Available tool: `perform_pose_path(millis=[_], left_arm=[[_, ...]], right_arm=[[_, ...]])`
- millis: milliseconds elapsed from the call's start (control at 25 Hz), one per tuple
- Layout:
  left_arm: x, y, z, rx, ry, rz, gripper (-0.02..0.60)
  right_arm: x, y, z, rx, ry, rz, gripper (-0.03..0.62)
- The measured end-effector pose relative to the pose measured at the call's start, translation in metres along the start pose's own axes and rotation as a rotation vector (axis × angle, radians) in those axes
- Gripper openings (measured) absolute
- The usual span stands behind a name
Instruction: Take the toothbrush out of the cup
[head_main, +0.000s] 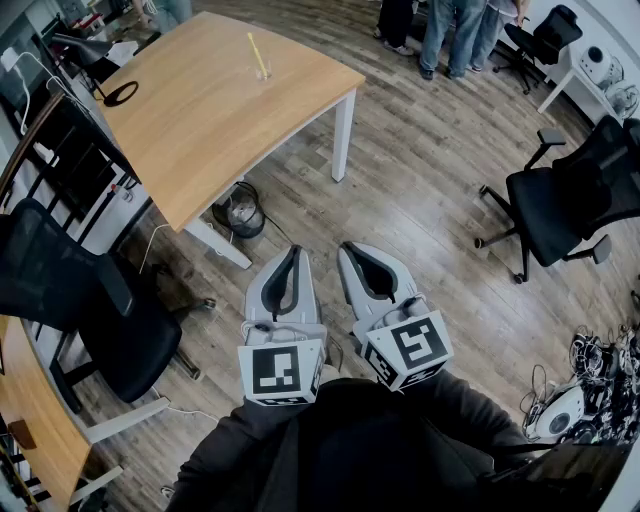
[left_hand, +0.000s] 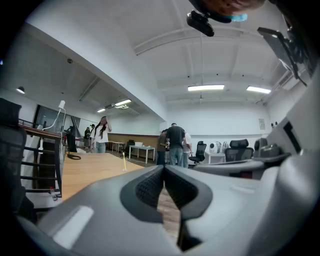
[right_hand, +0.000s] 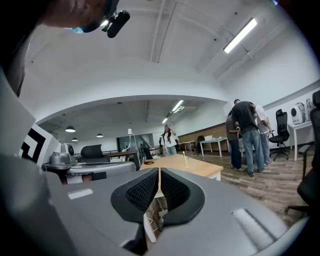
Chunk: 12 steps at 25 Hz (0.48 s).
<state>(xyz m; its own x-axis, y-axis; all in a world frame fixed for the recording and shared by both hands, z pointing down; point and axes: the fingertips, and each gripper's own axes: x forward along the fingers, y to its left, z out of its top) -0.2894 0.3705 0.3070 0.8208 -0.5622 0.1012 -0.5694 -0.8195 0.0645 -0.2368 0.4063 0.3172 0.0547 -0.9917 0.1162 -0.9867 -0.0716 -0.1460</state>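
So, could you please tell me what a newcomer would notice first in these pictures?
The left gripper and right gripper, shut and empty, sit side by side low in the head view. Far off, a yellow toothbrush stands in a clear cup on the wooden table at upper left.

The toothbrush (head_main: 257, 52) is yellow, the table (head_main: 200, 130) light wood, the left gripper (head_main: 297, 250) and right gripper (head_main: 347, 247) grey with black-and-white squares.

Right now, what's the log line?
left gripper: shut, empty | right gripper: shut, empty | yellow toothbrush: in clear cup on wooden table
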Motion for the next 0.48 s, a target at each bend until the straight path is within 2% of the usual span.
perform_pose_path(millis=[200,480], left_arm=[[0.014,0.019,0.0,-0.015,-0.004,-0.005,0.008],[0.045,0.014,-0.006,0.008,0.017,-0.017,0.008]], right_arm=[[0.018,0.006,0.0,-0.004,0.02,-0.008,0.014],[0.034,-0.021,0.005,0.007,0.013,-0.022,0.014]])
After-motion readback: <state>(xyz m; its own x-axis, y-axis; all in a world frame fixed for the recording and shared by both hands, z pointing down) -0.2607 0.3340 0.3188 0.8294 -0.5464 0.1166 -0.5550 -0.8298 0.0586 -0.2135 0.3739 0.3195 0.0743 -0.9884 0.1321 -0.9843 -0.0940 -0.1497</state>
